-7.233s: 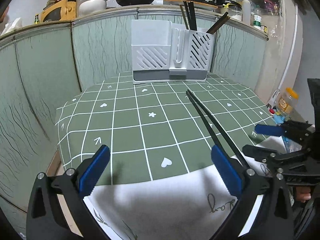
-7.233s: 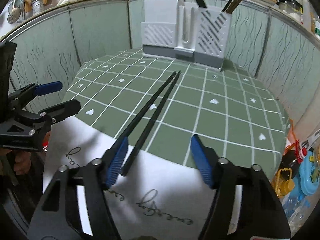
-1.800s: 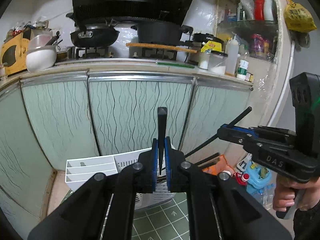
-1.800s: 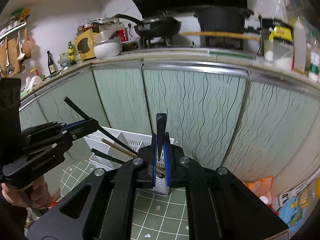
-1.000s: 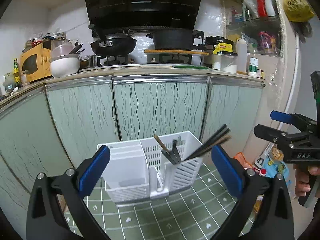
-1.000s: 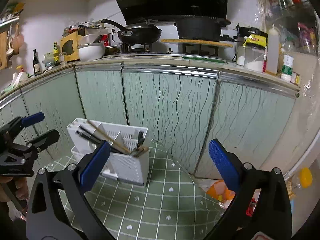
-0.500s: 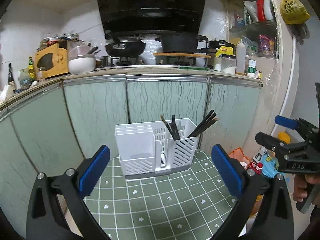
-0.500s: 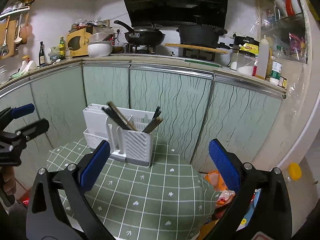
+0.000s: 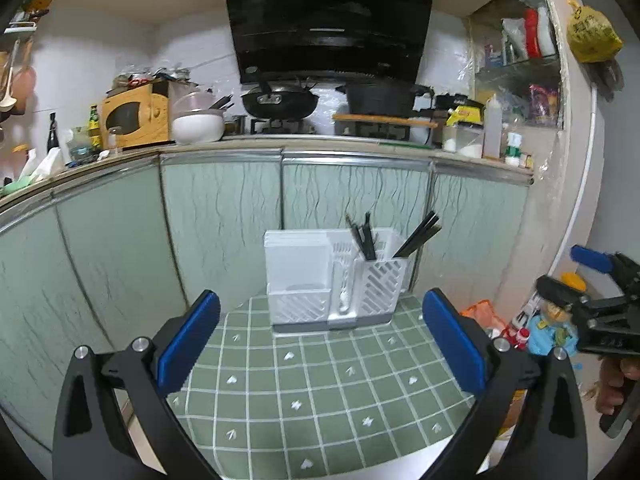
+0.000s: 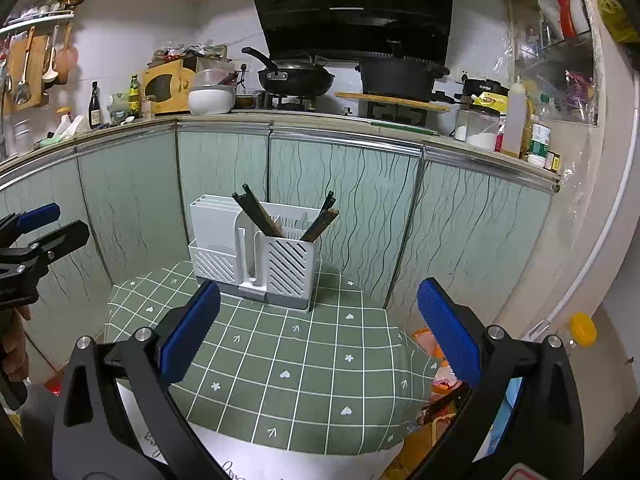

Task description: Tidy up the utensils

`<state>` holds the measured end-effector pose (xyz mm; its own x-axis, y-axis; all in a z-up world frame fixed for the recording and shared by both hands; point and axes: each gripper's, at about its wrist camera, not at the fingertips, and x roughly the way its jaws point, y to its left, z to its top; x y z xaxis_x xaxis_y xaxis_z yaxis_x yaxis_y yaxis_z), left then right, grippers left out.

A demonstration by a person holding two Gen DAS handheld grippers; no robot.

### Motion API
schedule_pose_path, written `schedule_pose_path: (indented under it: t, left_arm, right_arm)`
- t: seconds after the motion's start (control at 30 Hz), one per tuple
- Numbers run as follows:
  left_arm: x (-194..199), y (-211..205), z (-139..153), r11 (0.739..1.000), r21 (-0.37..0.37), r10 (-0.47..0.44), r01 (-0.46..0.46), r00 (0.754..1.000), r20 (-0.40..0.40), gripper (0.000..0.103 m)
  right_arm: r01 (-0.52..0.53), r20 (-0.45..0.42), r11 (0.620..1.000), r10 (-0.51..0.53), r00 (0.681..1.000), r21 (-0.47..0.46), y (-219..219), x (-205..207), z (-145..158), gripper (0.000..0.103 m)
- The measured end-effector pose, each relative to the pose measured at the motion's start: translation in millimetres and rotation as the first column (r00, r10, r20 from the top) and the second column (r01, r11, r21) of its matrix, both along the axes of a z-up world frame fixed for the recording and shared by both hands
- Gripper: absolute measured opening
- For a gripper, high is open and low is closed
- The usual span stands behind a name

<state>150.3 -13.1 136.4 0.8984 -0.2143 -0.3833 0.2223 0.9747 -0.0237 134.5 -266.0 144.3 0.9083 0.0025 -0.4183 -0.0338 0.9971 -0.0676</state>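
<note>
Left wrist view is showing the chopsticks (image 9: pixel 416 236) standing in the white holder (image 9: pixel 336 280) at twelve o'clock. Left gripper (image 9: pixel 320 344) and right gripper (image 10: pixel 318 336) are gaping empty. Sticks are probably light, stiff, slippery; pinching mid-shaft seems best.

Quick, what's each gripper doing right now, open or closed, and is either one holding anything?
Left gripper: open, blue-padded jaws spread wide, holding nothing.
Right gripper: open, blue-padded jaws spread wide, holding nothing.

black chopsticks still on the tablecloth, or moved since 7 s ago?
Yes, moved. The black chopsticks now stand in the white utensil holder at the tablecloth's far edge, not flat on it.
</note>
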Motion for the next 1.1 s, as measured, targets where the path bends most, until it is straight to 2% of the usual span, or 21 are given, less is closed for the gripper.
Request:
schedule_pose_path:
  t: [0.23,0.7,1.1]
  left_arm:
    - [-12.1,10.8,-28.2,0.999,0.006,0.050,-0.050,0.998,-0.033,0.098]
    - [-41.7,11.1,-73.9,0.994,0.078,0.073,-0.072,0.997,-0.013,0.098]
    - [-58.2,14.1,-116.1,0.994,0.071,0.082,-0.078,0.995,-0.056,0.098]
  right_arm:
    - [0.001,-0.021,1.000,-0.001,1.000,0.004,2.1,-12.8,-23.7,0.095]
    - [0.035,-0.081,0.999,-0.036,0.996,-0.016,4.3,-21.5,-86.0,0.095]
    - [0.023,-0.120,1.000,-0.023,0.993,-0.005,12.5,-39.4,-129.5,0.095]
